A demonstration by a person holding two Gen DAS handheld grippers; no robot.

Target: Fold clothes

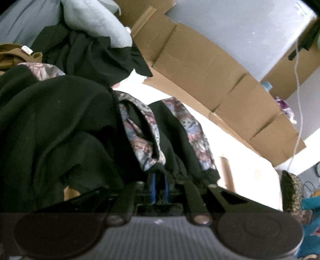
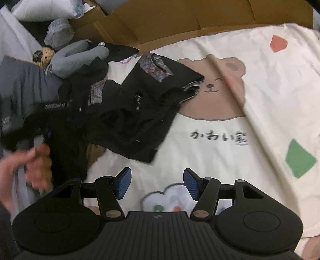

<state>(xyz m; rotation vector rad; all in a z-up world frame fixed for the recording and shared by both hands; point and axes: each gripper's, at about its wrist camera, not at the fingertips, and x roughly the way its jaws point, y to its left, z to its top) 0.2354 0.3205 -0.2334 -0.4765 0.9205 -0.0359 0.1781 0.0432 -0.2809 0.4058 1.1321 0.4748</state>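
A black garment with a floral lining (image 1: 140, 128) hangs bunched right in front of the left wrist camera. My left gripper (image 1: 159, 186) is shut on its lower edge, and the blue pads (image 1: 153, 185) show only as thin strips under the cloth. In the right wrist view the same black garment (image 2: 140, 112) lies crumpled on the bed's left half. My right gripper (image 2: 157, 183) is open just above the sheet, near the garment's front edge, with nothing between its pads (image 2: 126, 183). A person's hand (image 2: 30, 166) is at the left edge.
The bed sheet (image 2: 230, 160) is cream with a bear print. Flattened cardboard boxes (image 1: 220, 80) (image 2: 160, 18) line the far side. More clothes (image 1: 84, 50) and a grey plush toy (image 2: 76, 56) pile up at the back left. A white cable (image 1: 300, 112) hangs at the right.
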